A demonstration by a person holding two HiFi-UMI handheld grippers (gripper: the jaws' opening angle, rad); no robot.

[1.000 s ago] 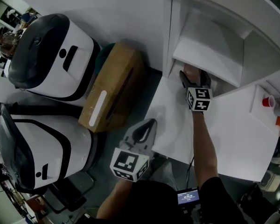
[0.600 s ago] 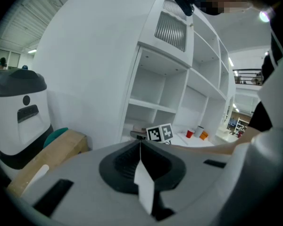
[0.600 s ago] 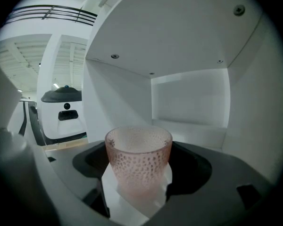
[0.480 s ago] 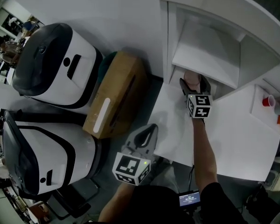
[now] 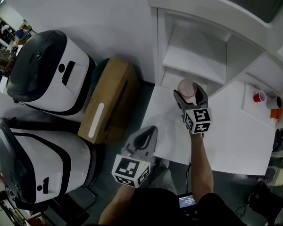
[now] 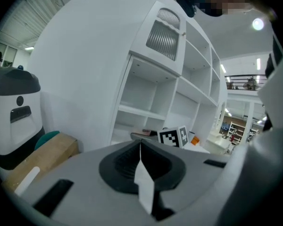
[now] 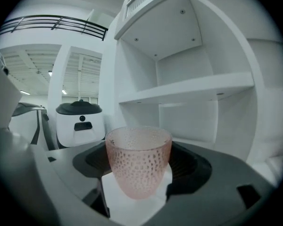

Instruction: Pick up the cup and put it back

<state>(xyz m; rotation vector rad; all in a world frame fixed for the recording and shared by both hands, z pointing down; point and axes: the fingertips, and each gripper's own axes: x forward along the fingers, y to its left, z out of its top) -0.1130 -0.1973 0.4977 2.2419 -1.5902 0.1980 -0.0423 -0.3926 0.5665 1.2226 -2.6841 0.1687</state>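
Observation:
A pink dimpled cup (image 5: 186,86) stands upright between the jaws of my right gripper (image 5: 188,91), which is shut on it. In the right gripper view the cup (image 7: 138,161) fills the gap of the right gripper (image 7: 137,175). It hangs just in front of the lower opening of the white shelf unit (image 5: 193,55), over the back edge of the white table (image 5: 236,135). My left gripper (image 5: 148,134) is low by the table's near left corner, jaws shut with nothing in them; in the left gripper view the left gripper (image 6: 141,149) points towards the shelves.
A small red cup (image 5: 259,96) and a grey cup (image 5: 274,101) stand at the table's far right. A cardboard box (image 5: 108,100) lies on the floor left of the table. Two white and black machines (image 5: 42,72) (image 5: 33,168) stand further left.
My right gripper has drawn back out of the lower shelf opening with the cup, towards me. The left gripper has hardly moved.

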